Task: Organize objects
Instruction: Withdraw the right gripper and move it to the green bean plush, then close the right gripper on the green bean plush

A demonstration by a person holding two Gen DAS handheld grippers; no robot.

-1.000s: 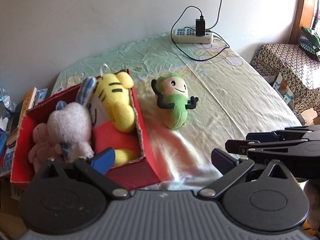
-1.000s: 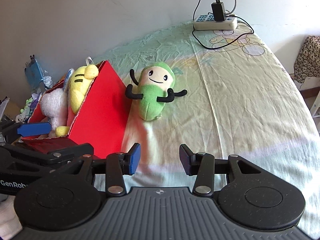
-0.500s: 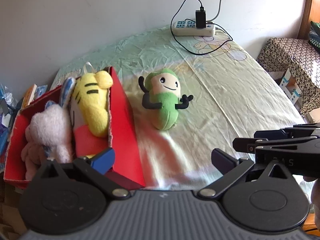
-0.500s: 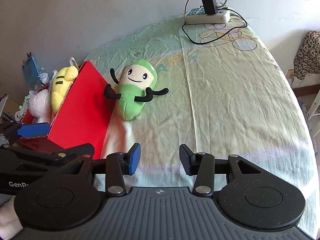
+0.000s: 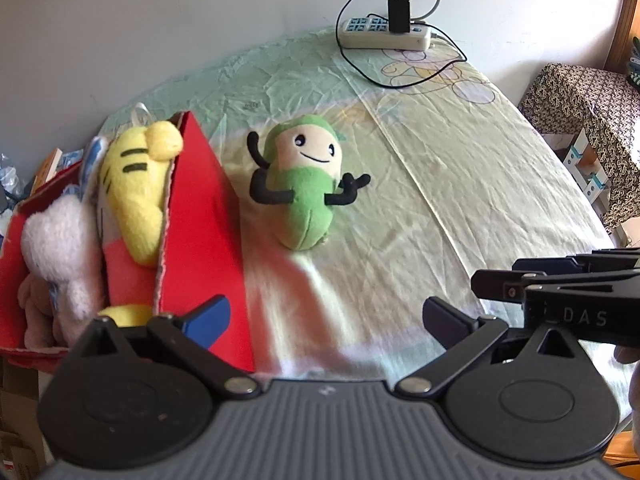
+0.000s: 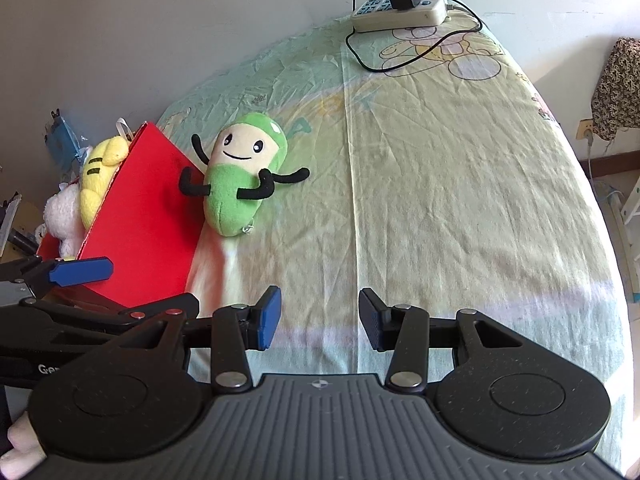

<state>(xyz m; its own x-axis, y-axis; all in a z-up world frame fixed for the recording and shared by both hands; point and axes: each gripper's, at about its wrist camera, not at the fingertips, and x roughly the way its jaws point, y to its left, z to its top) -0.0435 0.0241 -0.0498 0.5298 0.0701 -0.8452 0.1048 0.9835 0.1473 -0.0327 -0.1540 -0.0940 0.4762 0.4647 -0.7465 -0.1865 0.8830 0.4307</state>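
Left gripper [image 5: 326, 314]: wide apart, holding nothing, low by the red box [image 5: 200, 240].
Red box: at the bed's [image 5: 460, 184] left edge; yellow toy [image 5: 134, 188] and pink toy [image 5: 60, 248] packed inside.
Green toy [image 5: 306, 192]: lying face-up just beside the box, likely next to go in.
Right gripper [image 6: 318, 322]: spread apart, holding nothing, pointing over bare sheet.

The left gripper [image 5: 326, 318] hung low at the near edge with its jaws spread wide and nothing between them. The right gripper [image 6: 318, 320] sat just to its right, level with it, jaws parted more narrowly and empty too. Both pointed toward the far side, and skin showed at each handle.
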